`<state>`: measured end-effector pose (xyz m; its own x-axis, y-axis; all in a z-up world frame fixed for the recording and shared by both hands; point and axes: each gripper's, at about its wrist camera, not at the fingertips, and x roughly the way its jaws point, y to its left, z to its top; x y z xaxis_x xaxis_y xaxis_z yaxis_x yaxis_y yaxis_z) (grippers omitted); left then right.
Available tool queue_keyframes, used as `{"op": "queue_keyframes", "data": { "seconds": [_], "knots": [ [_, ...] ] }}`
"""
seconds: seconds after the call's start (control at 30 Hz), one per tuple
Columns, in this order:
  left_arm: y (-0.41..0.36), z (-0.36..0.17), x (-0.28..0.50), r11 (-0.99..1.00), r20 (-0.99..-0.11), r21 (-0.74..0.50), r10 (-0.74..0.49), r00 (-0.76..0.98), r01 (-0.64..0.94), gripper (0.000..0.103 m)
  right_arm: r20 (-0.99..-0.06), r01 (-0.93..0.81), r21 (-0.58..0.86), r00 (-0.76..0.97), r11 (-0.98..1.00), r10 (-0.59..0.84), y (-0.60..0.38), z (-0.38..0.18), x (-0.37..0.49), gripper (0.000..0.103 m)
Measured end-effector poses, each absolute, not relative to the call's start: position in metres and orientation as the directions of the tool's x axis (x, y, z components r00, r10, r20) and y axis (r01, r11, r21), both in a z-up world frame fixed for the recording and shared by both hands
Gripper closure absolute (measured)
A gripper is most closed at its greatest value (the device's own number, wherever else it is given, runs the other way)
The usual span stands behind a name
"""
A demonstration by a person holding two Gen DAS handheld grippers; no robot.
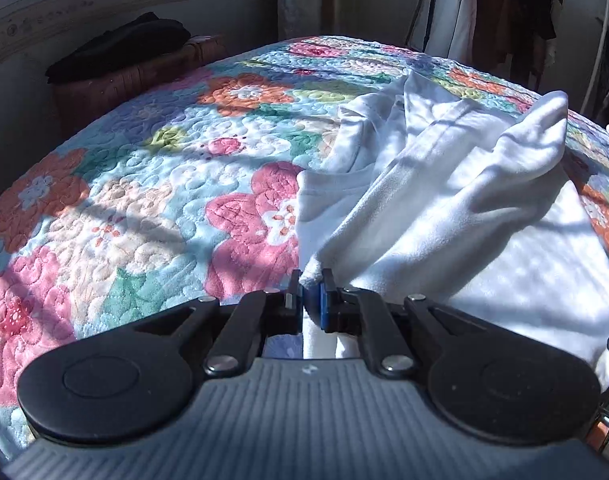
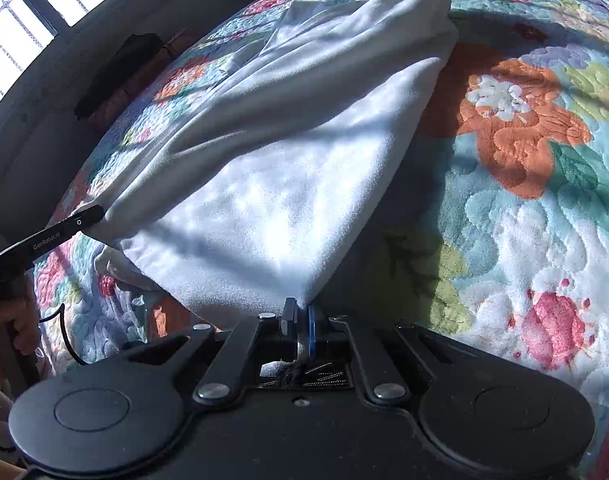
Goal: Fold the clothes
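Observation:
A white garment (image 1: 444,184) lies rumpled on the flowered quilt (image 1: 144,184), partly lifted into folds. My left gripper (image 1: 311,280) is shut on a corner of its white cloth, which is pinched between the blue pads. In the right wrist view the same white garment (image 2: 288,168) hangs stretched from my right gripper (image 2: 302,312), which is shut on another corner of it. The left gripper's finger (image 2: 70,228) shows at that view's left edge, holding the cloth's far corner. The garment's underside is hidden.
The quilt (image 2: 524,200) covers the whole bed. A dark folded item (image 1: 120,46) rests on a brown wooden box (image 1: 136,80) beside the bed near the window wall. Clothes hang on a rack (image 1: 496,16) at the back right. A person's hand (image 2: 20,320) shows at the left.

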<state>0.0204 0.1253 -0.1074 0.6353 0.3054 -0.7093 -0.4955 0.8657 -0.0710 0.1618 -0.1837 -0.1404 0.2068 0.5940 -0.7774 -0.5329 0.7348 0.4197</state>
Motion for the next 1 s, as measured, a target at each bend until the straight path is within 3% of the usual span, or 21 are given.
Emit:
{"op": "queue_keyframes", "data": {
  "seconds": [0.17,0.23,0.33,0.5,0.63,0.7,0.73,0.83,0.87,1.0],
  "knots": [
    [0.118,-0.075,0.007,0.882,-0.649,-0.077,0.309,0.695,-0.464,0.096,-0.686,-0.484,0.521,0.252,0.703,0.682,-0.206,-0.11,0.159,0.097],
    [0.125,-0.082,0.007,0.876,-0.673,-0.106,0.285,0.683,-0.47,0.096,-0.689,-0.484,0.507,0.27,0.713,0.673,-0.206,-0.108,0.159,0.097],
    [0.133,-0.124,0.019,0.865,-0.792,-0.158,0.177,0.584,-0.477,0.096,-0.789,-0.505,0.374,0.269,0.778,0.553,-0.188,-0.129,0.161,0.098],
    [0.13,-0.134,0.02,0.869,-0.792,-0.127,0.201,0.577,-0.478,0.094,-0.859,-0.54,0.244,0.265,0.805,0.438,-0.178,-0.147,0.149,0.096],
    [0.126,-0.101,0.02,0.889,-0.775,-0.092,0.219,0.593,-0.449,0.094,-0.882,-0.535,0.202,0.265,0.82,0.39,-0.181,-0.133,0.145,0.084],
    [0.128,-0.081,0.018,0.894,-0.758,-0.117,0.2,0.621,-0.432,0.093,-0.867,-0.483,0.284,0.24,0.828,0.437,-0.193,-0.119,0.149,0.084],
    [0.13,-0.073,0.017,0.896,-0.754,-0.134,0.185,0.631,-0.423,0.088,-0.857,-0.471,0.312,0.234,0.825,0.458,-0.197,-0.112,0.15,0.083],
    [0.135,-0.058,0.021,0.901,-0.738,-0.19,0.131,0.662,-0.39,0.07,-0.835,-0.472,0.32,0.269,0.821,0.48,-0.2,-0.09,0.146,0.061],
    [0.135,-0.055,0.026,0.904,-0.734,-0.199,0.118,0.669,-0.378,0.069,-0.83,-0.479,0.309,0.286,0.822,0.478,-0.198,-0.085,0.144,0.056],
    [0.129,-0.043,0.064,0.946,-0.733,-0.184,0.048,0.678,-0.266,0.069,-0.83,-0.5,0.297,0.286,0.813,0.479,-0.187,-0.075,0.15,0.055]
  ]
}}
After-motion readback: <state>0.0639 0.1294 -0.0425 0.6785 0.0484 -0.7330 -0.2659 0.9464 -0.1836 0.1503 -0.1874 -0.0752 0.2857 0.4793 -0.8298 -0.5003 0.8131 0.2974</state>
